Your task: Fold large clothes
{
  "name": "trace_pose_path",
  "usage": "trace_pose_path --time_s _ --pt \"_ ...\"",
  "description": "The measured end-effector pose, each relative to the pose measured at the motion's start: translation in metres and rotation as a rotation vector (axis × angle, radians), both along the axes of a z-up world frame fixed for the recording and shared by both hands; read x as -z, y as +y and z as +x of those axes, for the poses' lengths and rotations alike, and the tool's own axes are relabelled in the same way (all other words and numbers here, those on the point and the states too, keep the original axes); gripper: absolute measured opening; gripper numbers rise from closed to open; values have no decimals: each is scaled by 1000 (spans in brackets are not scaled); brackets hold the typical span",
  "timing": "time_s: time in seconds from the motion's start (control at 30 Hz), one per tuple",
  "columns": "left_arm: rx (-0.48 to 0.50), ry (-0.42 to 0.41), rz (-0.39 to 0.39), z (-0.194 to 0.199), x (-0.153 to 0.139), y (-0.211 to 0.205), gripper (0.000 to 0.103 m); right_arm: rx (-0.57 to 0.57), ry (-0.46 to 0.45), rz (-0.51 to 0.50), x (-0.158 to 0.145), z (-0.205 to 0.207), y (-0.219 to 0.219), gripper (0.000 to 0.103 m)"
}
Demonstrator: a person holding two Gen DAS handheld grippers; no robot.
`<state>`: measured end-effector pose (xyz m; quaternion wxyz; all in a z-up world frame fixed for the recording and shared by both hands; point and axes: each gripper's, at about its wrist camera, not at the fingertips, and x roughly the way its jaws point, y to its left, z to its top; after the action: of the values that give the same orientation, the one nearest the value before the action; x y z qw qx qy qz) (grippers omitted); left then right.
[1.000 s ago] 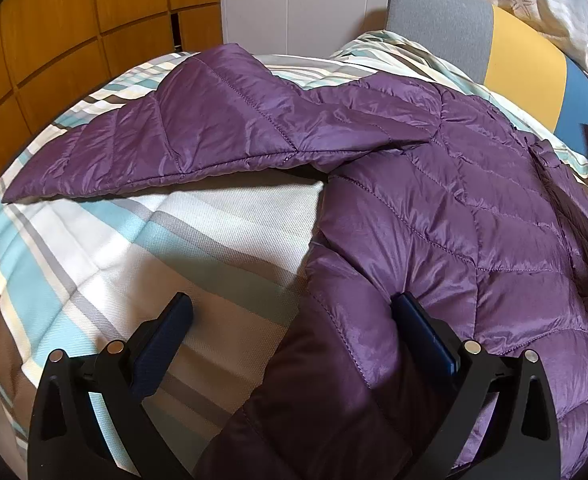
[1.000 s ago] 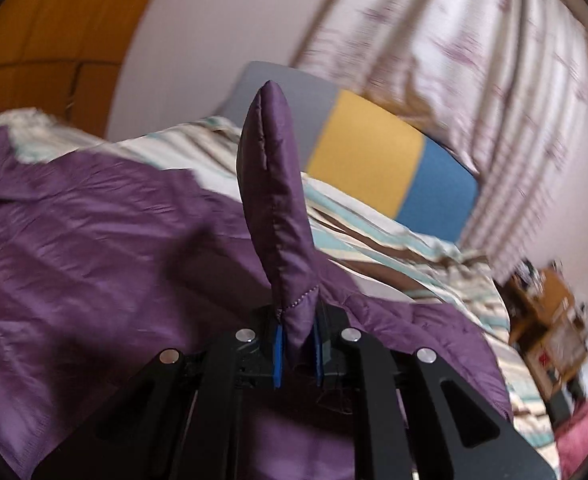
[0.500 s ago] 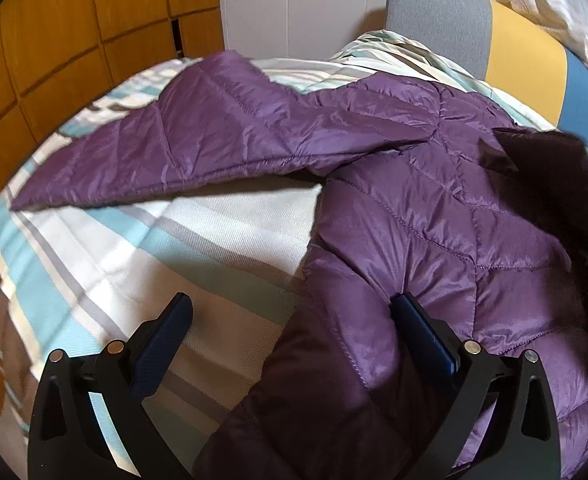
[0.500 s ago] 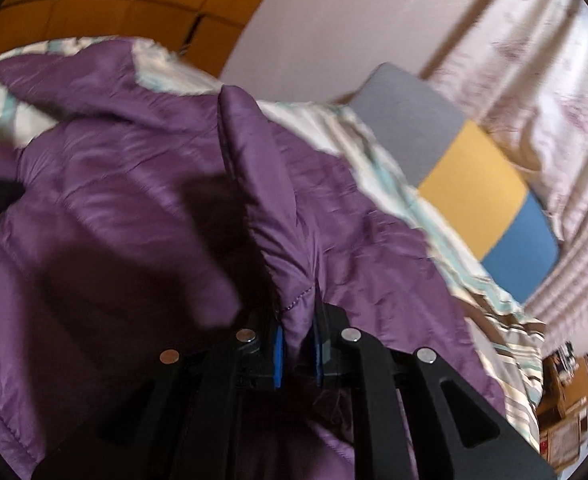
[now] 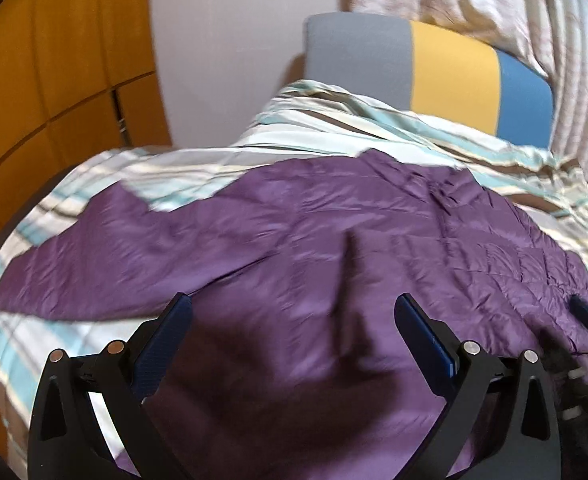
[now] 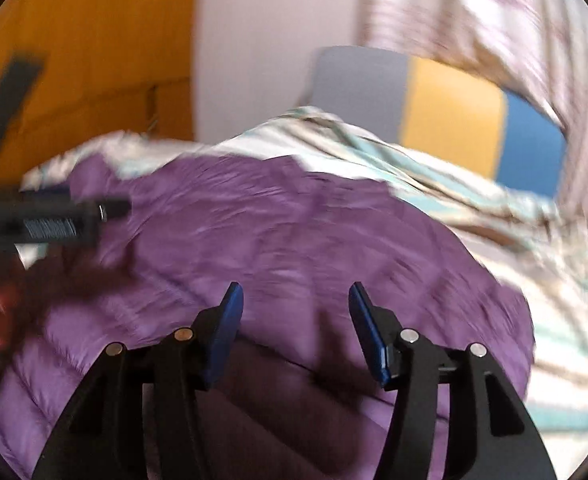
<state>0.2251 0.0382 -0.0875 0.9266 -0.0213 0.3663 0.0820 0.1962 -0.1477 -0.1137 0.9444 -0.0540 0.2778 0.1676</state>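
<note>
The left gripper (image 5: 292, 312) has its fingers spread wide apart with nothing between them; its blue pads (image 5: 424, 336) hang over the purple jacket (image 5: 334, 240). The right gripper (image 6: 296, 304) is likewise spread, gripping nothing, and also sits above the jacket. No brand, label or writing can be read anywhere, and both views are smeared by motion.

The jacket lies spread across the striped bedspread (image 5: 374, 128), directly beyond and beneath both sets of fingers. One sleeve (image 5: 74, 268) stretches out to the left of the jacket's body. At the far side of the jacket, past the bedspread, stands a headboard (image 5: 446, 68) in grey, yellow and blue panels. In the right wrist view, a blurred dark shape left of the jacket is probably the other gripper.
</note>
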Motion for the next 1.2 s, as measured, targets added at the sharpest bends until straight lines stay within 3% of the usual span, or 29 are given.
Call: trace_pose_path --time_s 0.03,0.07,0.13,0.3,0.37,0.43,0.6,0.7,0.77,0.87,1.0,1.07,1.2 --pt "19 -1 23 7 5 -10 96 38 7 28 -2 0 -10 53" --pt "27 3 45 14 10 -16 81 115 22 56 -1 6 -26 52" --pt "23 42 63 27 23 -21 71 292 58 64 4 21 -58 48" --pt "-28 120 -35 37 53 -4 71 508 177 139 25 61 -115 36" --pt "-29 123 -51 38 56 -2 71 529 224 153 36 77 -128 30" --pt "-26 127 -17 38 57 -7 71 530 274 159 48 86 -131 30" --pt "-25 128 9 41 59 -13 73 533 275 104 54 98 -126 30" --pt "-27 131 -16 44 59 -9 79 524 254 127 46 86 -132 37" --pt "-21 137 -50 45 58 -5 100 523 186 109 32 68 -127 55" --pt "-11 137 -95 41 53 0 100 484 146 51 23 47 -110 56" --pt "-5 97 -215 22 35 22 100 454 192 6 38 45 -96 56" --pt "-34 51 -250 9 24 39 100 453 237 -17 48 54 -92 58" --pt "-143 -54 -283 -19 5 95 100 459 230 -78 54 57 -82 62"
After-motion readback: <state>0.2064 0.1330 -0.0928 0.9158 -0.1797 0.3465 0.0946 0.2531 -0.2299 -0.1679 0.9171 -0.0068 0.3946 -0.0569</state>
